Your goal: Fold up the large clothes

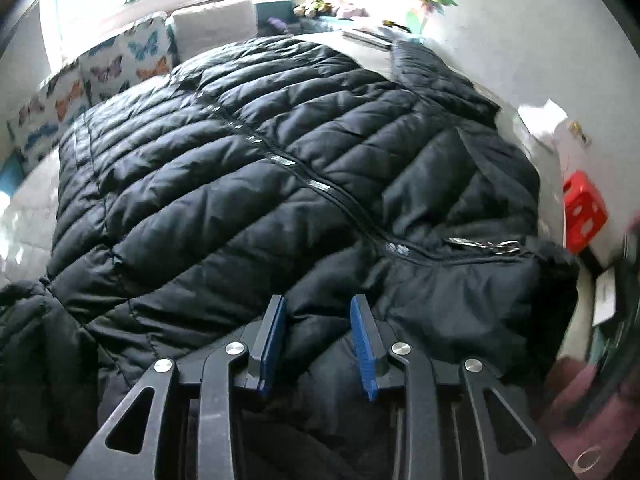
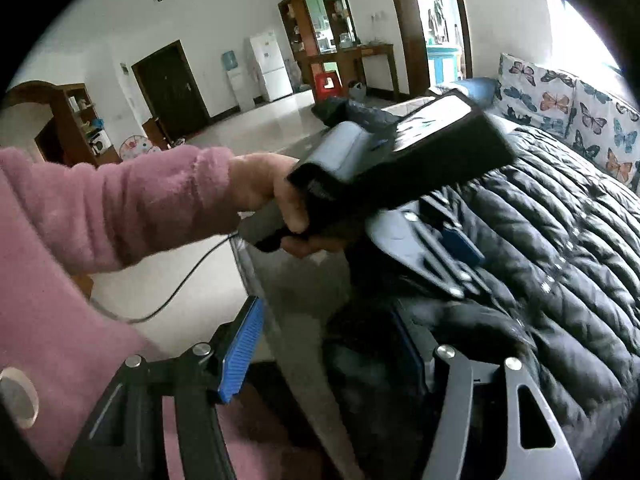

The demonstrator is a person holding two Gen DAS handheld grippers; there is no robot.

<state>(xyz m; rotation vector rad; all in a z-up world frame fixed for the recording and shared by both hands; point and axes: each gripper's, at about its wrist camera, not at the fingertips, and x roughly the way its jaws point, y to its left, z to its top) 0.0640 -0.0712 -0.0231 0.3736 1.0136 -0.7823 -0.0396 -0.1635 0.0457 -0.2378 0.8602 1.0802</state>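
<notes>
Our left claw is down on the near edge of the black puffer jacket, which lies spread zipper-up across the tabletop. Its pads look pinched on a ridge of fabric — we should gather both layers before lifting. Further right, our right claw hangs apart and empty at the jacket's near edge — it wants a matching hold.
</notes>
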